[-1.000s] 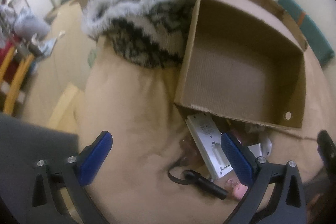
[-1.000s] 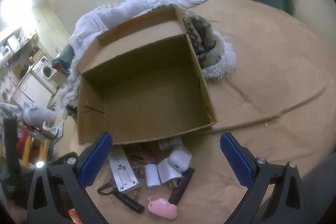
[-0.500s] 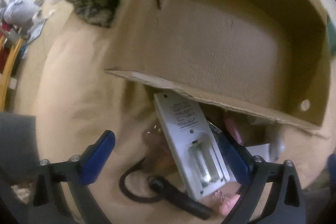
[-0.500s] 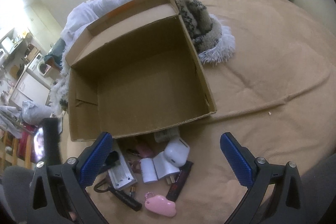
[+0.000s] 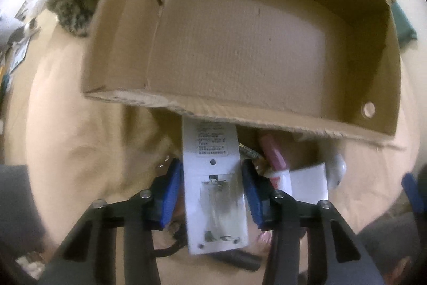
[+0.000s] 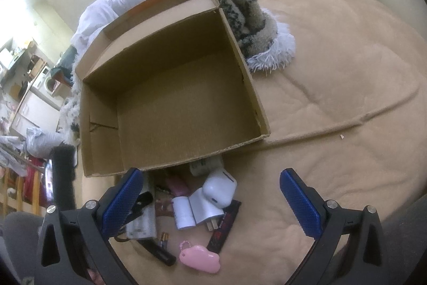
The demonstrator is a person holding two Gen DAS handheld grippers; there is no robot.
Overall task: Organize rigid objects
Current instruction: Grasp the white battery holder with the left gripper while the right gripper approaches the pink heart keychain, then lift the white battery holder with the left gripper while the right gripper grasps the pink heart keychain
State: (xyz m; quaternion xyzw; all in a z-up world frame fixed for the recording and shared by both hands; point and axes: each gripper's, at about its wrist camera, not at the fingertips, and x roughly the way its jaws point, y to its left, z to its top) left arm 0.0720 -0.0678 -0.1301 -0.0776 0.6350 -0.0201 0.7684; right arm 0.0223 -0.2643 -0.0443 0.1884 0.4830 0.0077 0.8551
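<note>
White remote (image 5: 214, 194) lying back-up between the left gripper (image 5: 212, 191) jaws, just closing onto its sides, right gripper (image 6: 210, 200) jaws wide open

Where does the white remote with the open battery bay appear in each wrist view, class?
Left wrist: white remote bottom centre, between the left hand-held gripper's pads.
Right wrist: remote lower left, mostly hidden behind a blue pad.
Shared landmark: cardboard box.

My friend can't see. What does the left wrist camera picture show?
The left gripper has just been closing its blue pads on a white remote, which lies back-up with its battery slot open. Just beyond is an empty cardboard box on a tan bed cover.
</note>
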